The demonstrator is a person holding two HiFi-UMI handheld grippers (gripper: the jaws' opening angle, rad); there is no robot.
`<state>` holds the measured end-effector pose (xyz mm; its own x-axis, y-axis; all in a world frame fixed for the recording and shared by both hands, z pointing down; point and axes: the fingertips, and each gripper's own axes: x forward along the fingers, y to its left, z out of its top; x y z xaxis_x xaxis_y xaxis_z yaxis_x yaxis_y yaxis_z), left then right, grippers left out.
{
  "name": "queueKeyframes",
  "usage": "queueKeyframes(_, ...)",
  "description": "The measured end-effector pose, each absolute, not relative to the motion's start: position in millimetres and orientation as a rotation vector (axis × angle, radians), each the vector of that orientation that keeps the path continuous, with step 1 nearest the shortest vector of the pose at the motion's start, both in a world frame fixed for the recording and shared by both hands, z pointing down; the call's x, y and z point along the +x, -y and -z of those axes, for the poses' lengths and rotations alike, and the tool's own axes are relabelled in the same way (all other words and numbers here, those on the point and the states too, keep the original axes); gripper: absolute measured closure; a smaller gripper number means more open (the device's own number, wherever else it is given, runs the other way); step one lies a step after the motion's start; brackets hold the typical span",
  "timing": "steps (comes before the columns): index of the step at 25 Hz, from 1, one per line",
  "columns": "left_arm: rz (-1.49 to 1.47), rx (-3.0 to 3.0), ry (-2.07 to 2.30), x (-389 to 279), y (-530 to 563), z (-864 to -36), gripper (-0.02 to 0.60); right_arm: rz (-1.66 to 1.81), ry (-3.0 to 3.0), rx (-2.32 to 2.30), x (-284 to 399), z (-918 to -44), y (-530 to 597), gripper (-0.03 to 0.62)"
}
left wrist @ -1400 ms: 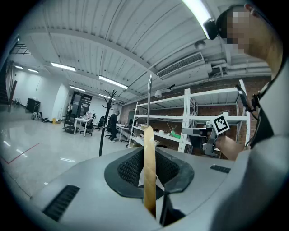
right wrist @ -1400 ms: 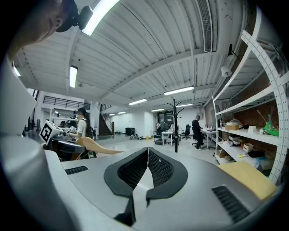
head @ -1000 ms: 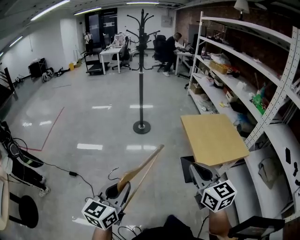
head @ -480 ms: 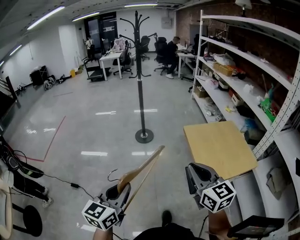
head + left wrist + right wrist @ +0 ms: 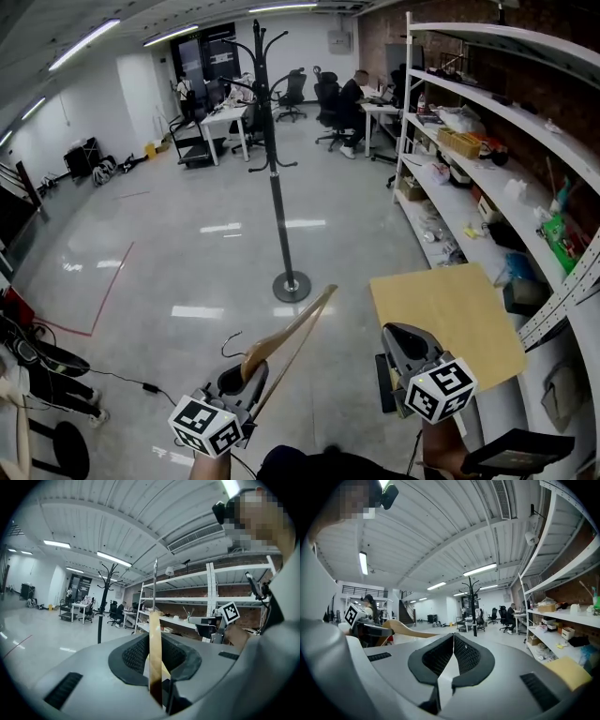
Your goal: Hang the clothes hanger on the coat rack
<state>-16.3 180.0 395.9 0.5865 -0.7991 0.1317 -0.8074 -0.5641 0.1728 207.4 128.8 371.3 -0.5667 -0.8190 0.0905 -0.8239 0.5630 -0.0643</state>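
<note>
**Head view.**
- Light-brown wooden clothes hanger with a metal hook (image 5: 292, 330): carried in the left hand-held gripper (image 5: 246, 377), which is clamped on the wood near the neck. The long arm slants up and away towards the rack. The hook (image 5: 228, 341) sticks out free beside the jaws, probably so that it can catch a peg unhindered.
- Tall black metal coat rack with curved pegs and a round foot (image 5: 276, 192): stands on the grey floor, well apart from the hanger. By my reading this is the approach stage, and nothing is hung yet.
- Right hand-held gripper (image 5: 398, 339): carries nothing and is held level beside a tan wooden bench (image 5: 441, 309), clear of the hanger.

**Left gripper view.**
- The hanger's wood (image 5: 154, 625) stands edge-on between the jaws, pressed by both pads.
- The coat rack (image 5: 100, 613) is in the distance, left of centre.

**Right gripper view.**
- The jaws of the right hand-held gripper (image 5: 453, 637) meet at the tips with nothing between them. It is likely a spare to steady the work.
- The hanger (image 5: 412, 631) shows at left.
- The coat rack (image 5: 474, 609) is far ahead.
</note>
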Motion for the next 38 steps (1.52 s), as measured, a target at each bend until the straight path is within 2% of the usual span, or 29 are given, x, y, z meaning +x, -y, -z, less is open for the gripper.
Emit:
queueKeyframes(11, -0.069, 2.548, 1.320, -37.6, -40.7, -411.5, 0.529, -0.152, 2.705, 1.462, 182.9, -377.9, -4.6, 0.586)
queueKeyframes(21, -0.047, 2.553, 1.286, -109.0, 129.6, -411.6, 0.529, -0.106, 2.647, 1.483, 109.4, -368.2, 156.9, 0.586)
queueKeyframes(28, -0.053, 2.565, 1.252, -105.5, 191.6, -408.1, 0.529, -0.133, 2.654, 1.482, 102.2, -366.6, 217.7, 0.586)
queueKeyframes(38, -0.099, 2.598, 1.330, -49.3, 321.4, -387.7, 0.529, -0.103, 2.744, 1.423, 146.0, -361.7, 349.8, 0.586)
